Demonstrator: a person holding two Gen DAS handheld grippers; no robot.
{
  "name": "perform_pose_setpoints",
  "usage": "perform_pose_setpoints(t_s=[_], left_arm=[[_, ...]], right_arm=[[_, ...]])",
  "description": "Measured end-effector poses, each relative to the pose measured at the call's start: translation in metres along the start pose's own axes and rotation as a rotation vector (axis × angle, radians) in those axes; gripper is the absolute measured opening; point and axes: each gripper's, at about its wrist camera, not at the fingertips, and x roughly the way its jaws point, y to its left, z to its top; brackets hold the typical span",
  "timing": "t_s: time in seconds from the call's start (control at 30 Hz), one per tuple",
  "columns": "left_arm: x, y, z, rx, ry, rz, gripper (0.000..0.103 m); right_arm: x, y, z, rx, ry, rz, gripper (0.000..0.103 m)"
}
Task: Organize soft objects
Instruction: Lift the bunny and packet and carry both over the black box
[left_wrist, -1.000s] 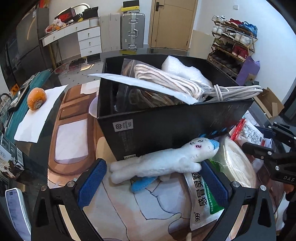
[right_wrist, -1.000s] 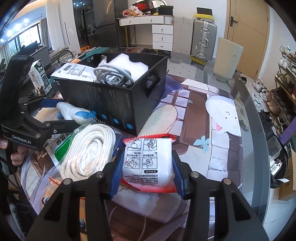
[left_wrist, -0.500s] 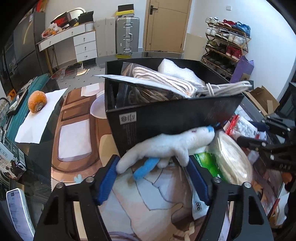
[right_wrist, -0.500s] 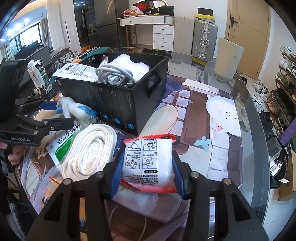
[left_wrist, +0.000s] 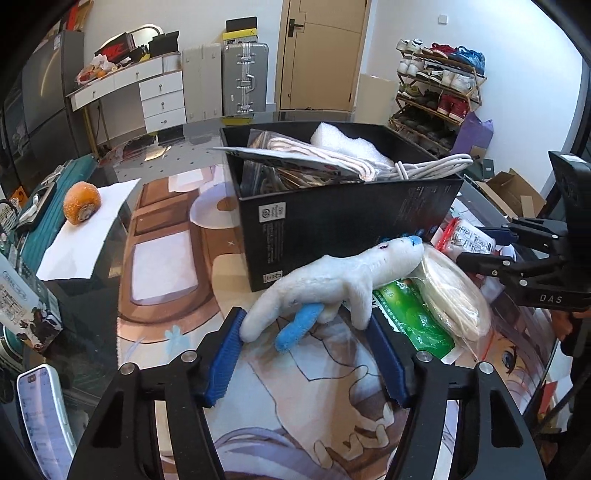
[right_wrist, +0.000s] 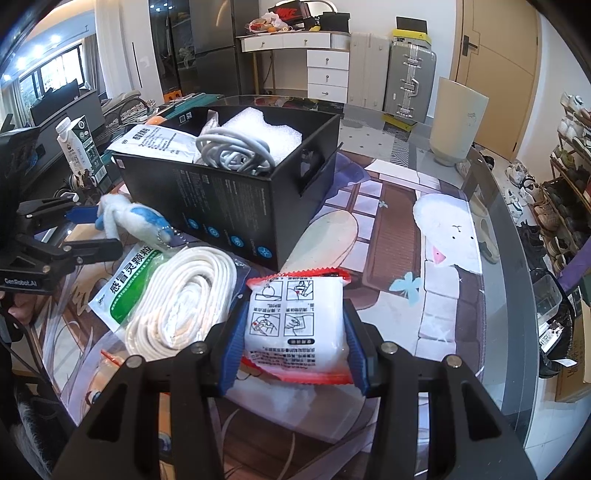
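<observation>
A white plush toy with blue patches lies crosswise between the blue pads of my left gripper, which is shut on it in front of the black box. The right wrist view shows the toy held just off the box's near corner. My right gripper is shut on a white packet with red edges, low over the table mat. The box holds a coiled white cable, foam and a flat packet.
A bagged white rope coil rests on a green medicine sachet between the grippers. White foam lies under the packet. An orange fruit on paper, a milk carton and a phone sit at the left.
My left gripper's fingers have closed in on the plush toy, which has tilted and turned from lying flat by the box. The right gripper and its packet have stayed still.
</observation>
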Motion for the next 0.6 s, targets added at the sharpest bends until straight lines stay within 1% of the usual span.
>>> perform_pose_setpoints(t_s=[0.2, 0.37, 0.6], left_arm=[[-0.012, -0.003, 0.002, 0.017, -0.042, -0.021, 0.067], [-0.020, -0.006, 0.003, 0.024, -0.059, -0.033, 0.067], [-0.044, -0.009, 0.010, 0.013, -0.123, -0.051, 0.067]], right_arm=[[-0.001, 0.001, 0.000, -0.005, -0.003, 0.005, 0.048], [-0.007, 0.001, 0.002, -0.010, -0.019, 0.005, 0.048], [-0.035, 0.010, 0.010, -0.040, -0.093, -0.002, 0.048]])
